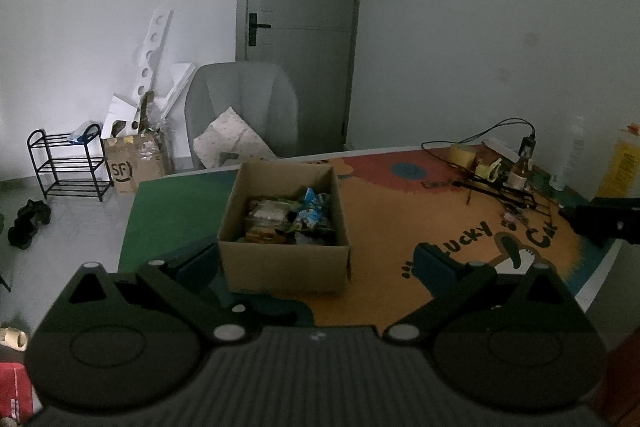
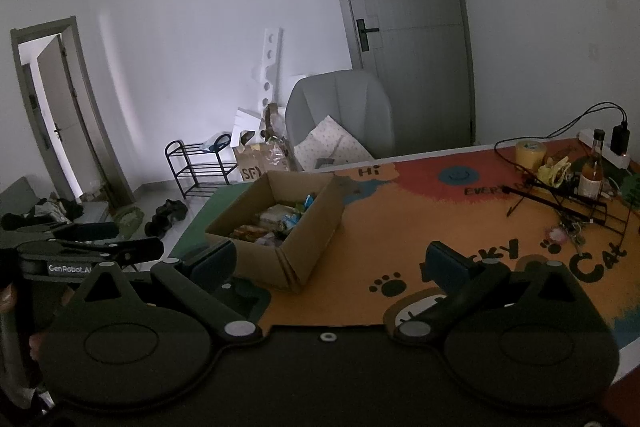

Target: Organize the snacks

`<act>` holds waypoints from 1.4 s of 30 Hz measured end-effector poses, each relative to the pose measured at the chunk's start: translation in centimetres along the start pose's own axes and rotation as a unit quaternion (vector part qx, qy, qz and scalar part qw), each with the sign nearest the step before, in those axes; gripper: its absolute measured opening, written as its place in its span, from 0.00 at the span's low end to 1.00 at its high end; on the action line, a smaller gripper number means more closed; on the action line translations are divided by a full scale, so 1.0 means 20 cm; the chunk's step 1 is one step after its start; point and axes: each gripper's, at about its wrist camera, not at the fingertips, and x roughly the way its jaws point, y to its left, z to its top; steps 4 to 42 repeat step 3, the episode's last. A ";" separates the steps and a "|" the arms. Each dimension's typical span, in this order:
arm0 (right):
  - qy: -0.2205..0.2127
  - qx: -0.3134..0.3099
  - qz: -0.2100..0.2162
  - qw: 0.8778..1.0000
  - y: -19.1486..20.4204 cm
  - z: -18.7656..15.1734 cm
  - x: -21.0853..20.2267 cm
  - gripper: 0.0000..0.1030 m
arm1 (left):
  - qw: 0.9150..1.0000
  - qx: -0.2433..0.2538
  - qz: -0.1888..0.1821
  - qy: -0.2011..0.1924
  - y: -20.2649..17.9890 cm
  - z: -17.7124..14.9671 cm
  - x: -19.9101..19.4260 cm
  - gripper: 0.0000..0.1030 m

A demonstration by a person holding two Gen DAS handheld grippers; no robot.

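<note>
Both tongs point(image 1: 316, 263) point(image 2: 332, 263) wide apart, empty.

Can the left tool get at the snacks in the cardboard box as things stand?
Probably yes. The left tool is open and empty, and the cardboard box sits directly ahead between its fingers. The box top is open, nothing covers the snacks, so dropping in from above looks clear.

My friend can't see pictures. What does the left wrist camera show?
An open cardboard box full of snack packets sits on a colourful cartoon table mat, straight ahead of the open, empty left gripper. Behind the table are a grey chair and a closed grey door.
</note>
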 end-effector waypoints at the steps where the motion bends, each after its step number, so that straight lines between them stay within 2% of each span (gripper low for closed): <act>1: 0.000 0.000 -0.001 1.000 0.00 0.00 0.00 1.00 | 1.000 0.000 0.000 0.000 0.00 0.00 0.00 1.00; 42: 0.000 0.001 0.000 1.000 0.00 0.00 0.00 1.00 | 1.000 -0.002 -0.002 0.002 0.00 0.00 0.01 1.00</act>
